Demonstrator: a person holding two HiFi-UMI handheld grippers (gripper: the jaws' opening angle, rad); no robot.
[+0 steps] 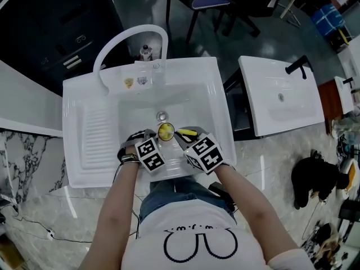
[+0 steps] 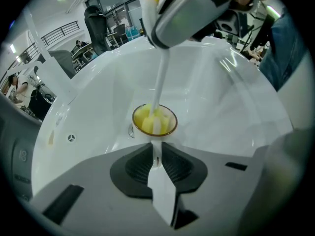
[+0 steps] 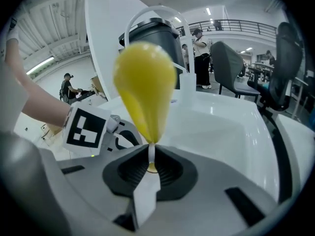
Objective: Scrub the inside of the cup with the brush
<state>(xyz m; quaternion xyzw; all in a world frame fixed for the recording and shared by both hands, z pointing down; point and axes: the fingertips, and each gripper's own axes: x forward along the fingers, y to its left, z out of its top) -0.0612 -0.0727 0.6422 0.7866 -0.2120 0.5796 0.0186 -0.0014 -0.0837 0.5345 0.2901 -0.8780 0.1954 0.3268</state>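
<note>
A small cup (image 1: 166, 131) with a yellow inside and a brown rim is held over the basin of the white sink (image 1: 84, 94). In the left gripper view the cup (image 2: 142, 121) lies straight ahead, and my left gripper (image 2: 156, 154) is shut on its thin white handle. The brush (image 2: 161, 77) comes down from above on a white shaft, and its head sits inside the cup. My right gripper (image 3: 150, 156) is shut on the narrow stem of the brush's yellow bulb-shaped handle (image 3: 145, 87). In the head view both grippers, left (image 1: 153, 141) and right (image 1: 188, 141), meet at the cup.
A curved white faucet (image 1: 132, 38) arches over the back of the sink, and the drain (image 1: 162, 116) lies just beyond the cup. A ribbed washboard (image 1: 97, 136) forms the sink's left side. A second white basin (image 1: 281, 97) stands to the right.
</note>
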